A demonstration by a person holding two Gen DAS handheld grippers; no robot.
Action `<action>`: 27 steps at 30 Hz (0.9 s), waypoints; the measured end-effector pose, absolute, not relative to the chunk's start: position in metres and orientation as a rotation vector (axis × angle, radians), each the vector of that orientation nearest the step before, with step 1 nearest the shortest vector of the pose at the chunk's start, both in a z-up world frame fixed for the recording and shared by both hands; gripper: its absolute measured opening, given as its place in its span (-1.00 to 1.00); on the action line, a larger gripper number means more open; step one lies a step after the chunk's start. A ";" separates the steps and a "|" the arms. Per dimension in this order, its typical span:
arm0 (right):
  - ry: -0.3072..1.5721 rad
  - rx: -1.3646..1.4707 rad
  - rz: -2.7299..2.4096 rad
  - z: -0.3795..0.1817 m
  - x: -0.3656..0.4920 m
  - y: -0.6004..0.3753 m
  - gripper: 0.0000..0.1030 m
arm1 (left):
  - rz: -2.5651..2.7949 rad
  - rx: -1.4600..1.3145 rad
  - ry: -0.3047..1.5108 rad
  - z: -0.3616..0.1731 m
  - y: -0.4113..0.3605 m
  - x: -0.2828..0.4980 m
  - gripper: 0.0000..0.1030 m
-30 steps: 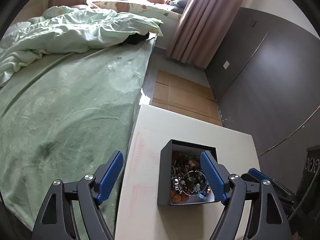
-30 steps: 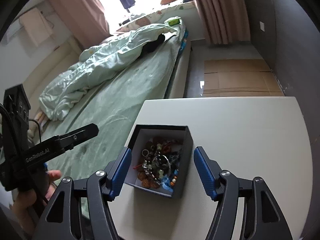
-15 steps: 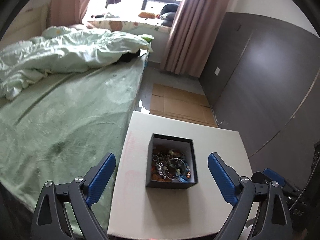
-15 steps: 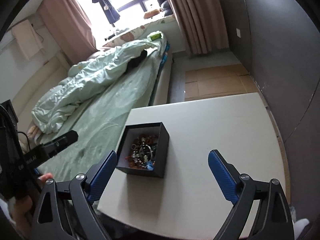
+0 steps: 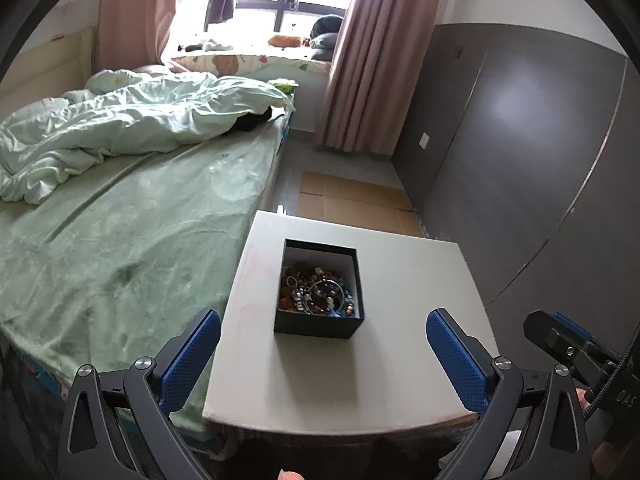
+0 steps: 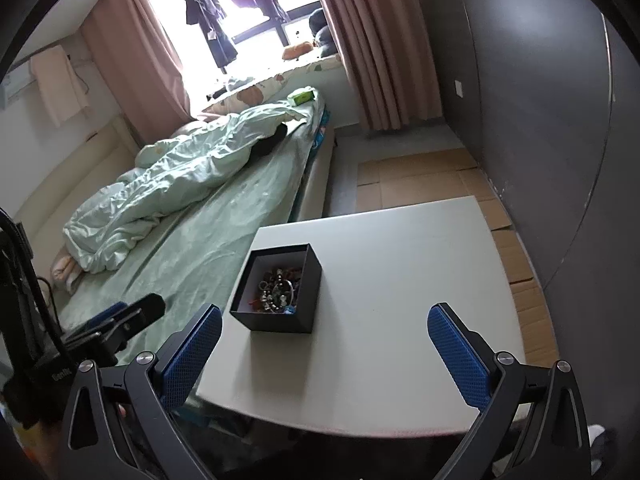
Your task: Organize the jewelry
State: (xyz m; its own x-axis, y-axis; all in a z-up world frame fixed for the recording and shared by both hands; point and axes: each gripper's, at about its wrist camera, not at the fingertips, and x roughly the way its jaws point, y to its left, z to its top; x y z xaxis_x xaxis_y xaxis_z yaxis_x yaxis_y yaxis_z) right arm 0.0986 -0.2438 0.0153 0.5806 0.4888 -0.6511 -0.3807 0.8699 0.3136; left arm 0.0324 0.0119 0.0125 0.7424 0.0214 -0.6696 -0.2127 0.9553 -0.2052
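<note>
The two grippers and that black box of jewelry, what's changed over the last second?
Both grippers pulled back and up from the black box; a second ago each straddled it. The left gripper and right gripper have just been opening and now stand wide with nothing between the jaws. Nothing was picked up. The box stays on the white table, jewelry still inside.

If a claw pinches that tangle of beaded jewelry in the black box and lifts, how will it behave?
The beaded jewelry will probably be floppy: it lies as loose strands in a heap. It looks tangled, so lifting one piece may drag others up. The black box stands open-topped and flat on the white table, so it seems unlikely to tip.
</note>
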 end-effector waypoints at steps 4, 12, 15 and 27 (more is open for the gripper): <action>0.789 0.126 0.513 0.025 0.084 -0.246 1.00 | 0.125 -0.250 0.699 0.021 -0.001 0.020 0.99; 0.791 0.114 0.508 0.027 0.057 -0.256 1.00 | 0.127 -0.154 0.612 0.049 -0.013 0.001 0.99; 0.802 0.114 0.482 0.020 0.051 -0.262 1.00 | 0.116 -0.134 0.597 0.053 -0.017 -0.002 0.99; 0.775 0.115 0.458 0.022 0.048 -0.268 1.00 | 0.108 -0.127 0.616 0.047 -0.015 -0.001 0.99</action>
State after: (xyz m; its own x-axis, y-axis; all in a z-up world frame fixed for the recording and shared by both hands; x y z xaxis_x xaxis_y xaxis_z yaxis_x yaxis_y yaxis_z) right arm 0.0484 -0.2682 0.0223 0.6219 0.4394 -0.6482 -0.3562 0.8959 0.2655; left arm -0.0008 -0.0150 0.0469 0.8111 0.0632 -0.5815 -0.1385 0.9866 -0.0860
